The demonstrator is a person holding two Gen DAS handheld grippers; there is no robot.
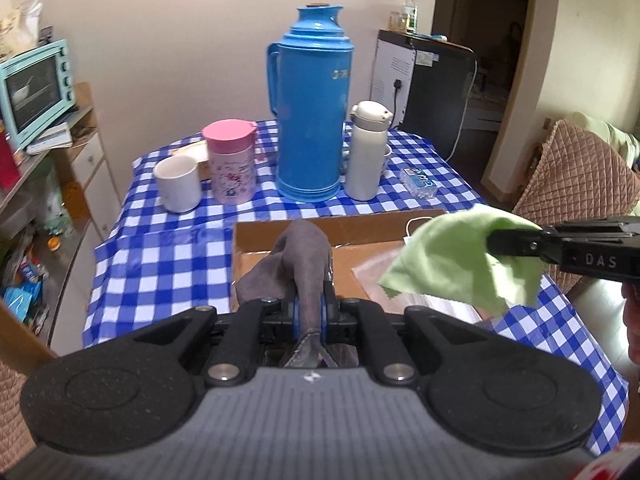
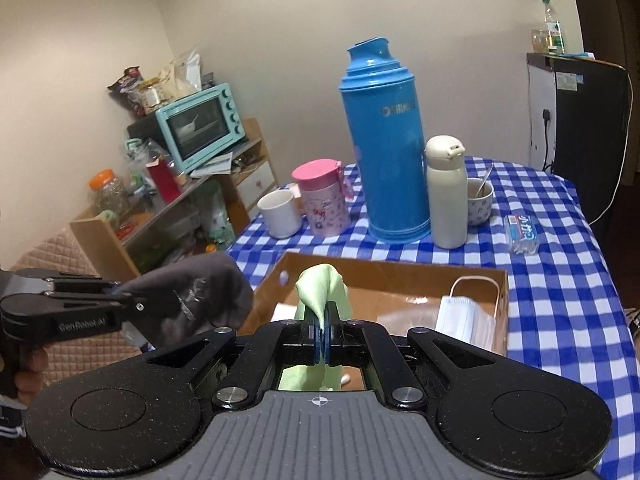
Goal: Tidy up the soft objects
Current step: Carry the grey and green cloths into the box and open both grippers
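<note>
Nearest the left wrist camera, the left gripper (image 1: 308,312) is clamped tight on a grey cloth (image 1: 296,264), which bunches up above the jaws and hangs clear of the counter. At about 3 o'clock in that view the right gripper (image 1: 496,242) is pinched closed on a light green cloth (image 1: 452,256), also held in the air.

Just beyond both cloths sits an open cardboard box (image 2: 502,300). At 2 o'clock inside it lie a white face mask (image 2: 464,316) and what looks like a clear plastic bag; the rest of its floor is bare cardboard. So the sorting seems part done: two soft items are lifted but neither is set down, and whether they are bound for the box or coming out of it cannot be told.

Further off on the blue checked counter (image 1: 168,256), from 11 to 1 o'clock, stand a white mug (image 1: 178,186), a pink-lidded cup (image 1: 232,162), a tall blue thermos (image 1: 314,108) and a white flask (image 1: 368,152), with a small blue packet (image 1: 420,182) at 2 o'clock. They stand behind the box, clear of the cloths; only a far reach would risk knocking them.
</note>
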